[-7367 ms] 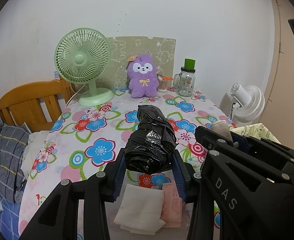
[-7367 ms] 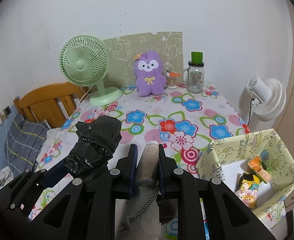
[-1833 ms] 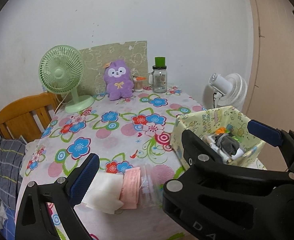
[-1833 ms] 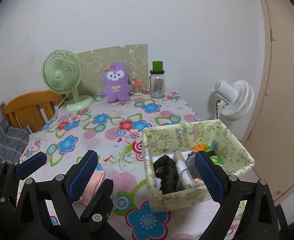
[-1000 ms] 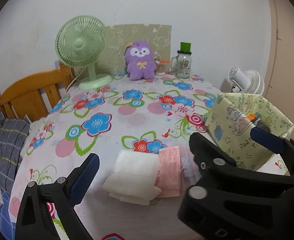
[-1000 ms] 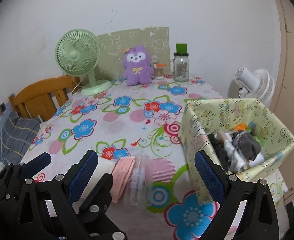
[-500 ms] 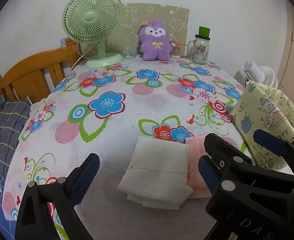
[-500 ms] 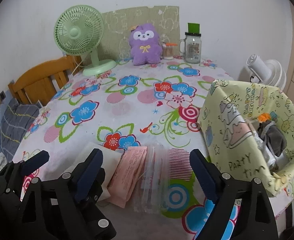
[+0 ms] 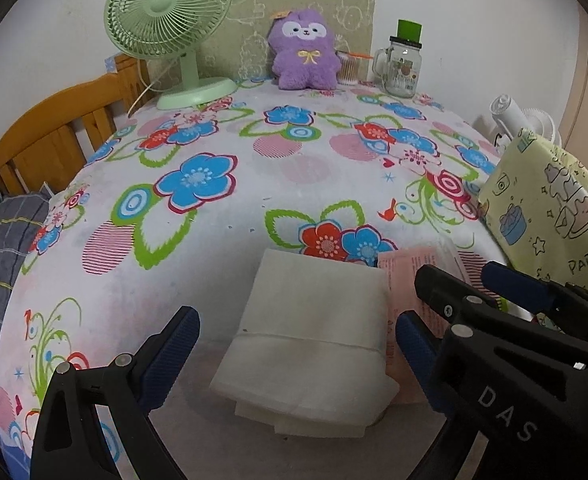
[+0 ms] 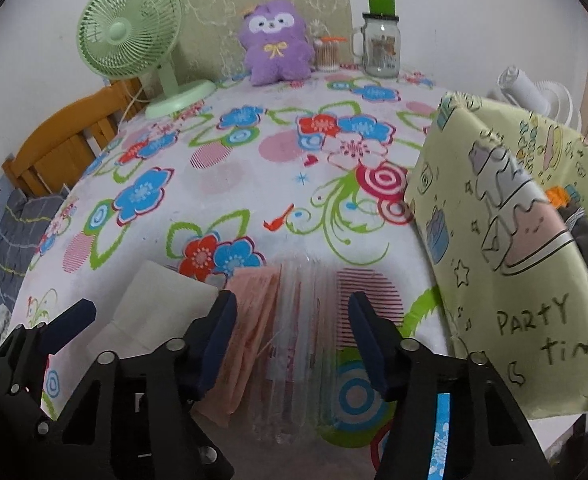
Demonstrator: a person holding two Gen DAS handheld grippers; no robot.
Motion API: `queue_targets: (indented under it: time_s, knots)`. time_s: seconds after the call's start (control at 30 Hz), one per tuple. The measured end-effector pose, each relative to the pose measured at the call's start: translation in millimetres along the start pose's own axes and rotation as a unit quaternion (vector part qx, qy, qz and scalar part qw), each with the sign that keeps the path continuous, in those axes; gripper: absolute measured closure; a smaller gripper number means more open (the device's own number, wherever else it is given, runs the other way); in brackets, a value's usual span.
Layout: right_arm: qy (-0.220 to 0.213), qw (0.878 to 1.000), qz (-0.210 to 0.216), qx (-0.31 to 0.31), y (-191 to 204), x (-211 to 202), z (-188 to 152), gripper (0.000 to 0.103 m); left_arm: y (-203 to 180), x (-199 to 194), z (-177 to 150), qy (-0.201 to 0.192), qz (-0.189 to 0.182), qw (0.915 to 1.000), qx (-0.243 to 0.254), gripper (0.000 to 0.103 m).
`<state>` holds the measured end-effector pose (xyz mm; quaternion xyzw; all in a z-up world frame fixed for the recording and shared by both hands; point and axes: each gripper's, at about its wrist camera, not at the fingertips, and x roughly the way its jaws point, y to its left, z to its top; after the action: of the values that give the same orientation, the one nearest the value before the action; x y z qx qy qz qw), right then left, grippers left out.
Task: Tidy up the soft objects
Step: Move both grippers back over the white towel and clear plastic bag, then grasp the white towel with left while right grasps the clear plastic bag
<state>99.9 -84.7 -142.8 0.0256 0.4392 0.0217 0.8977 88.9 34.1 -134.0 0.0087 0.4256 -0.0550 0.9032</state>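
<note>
Two pickups at the tabletop's [image 9: 253, 200] near edge

Left tool [image 9: 294, 344] wide around white pad [image 9: 314, 320]; right tool [image 10: 291, 332] closing (nothing gripped) on clear packet [image 10: 302, 320]; next: squeeze, lift.

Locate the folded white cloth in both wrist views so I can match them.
Left wrist: white cloth bottom centre, between the left gripper's open fingers.
Right wrist: white cloth lower left, partly hidden behind gripper fingers.
Shared landmark: pink pack beside it.
</note>
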Motion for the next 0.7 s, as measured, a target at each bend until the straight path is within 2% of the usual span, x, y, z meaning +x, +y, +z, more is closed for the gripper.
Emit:
queue_targets:
  time_s: [0.23, 0.7]
  knots:
    - [0.010, 1.000, 0.021, 0.010, -3.7, 5.8, 3.0, 0.057, -1.9, 4.7, 2.2, 0.003, 0.001, 1.0000, 0.000, 0.003]
    - [0.007, 1.000, 0.007, 0.008, -12.8, -1.4, 3.1, 0.059, -8.3, 8.6, 6.1, 0.000, 0.021, 0.9998, 0.001, 0.001]
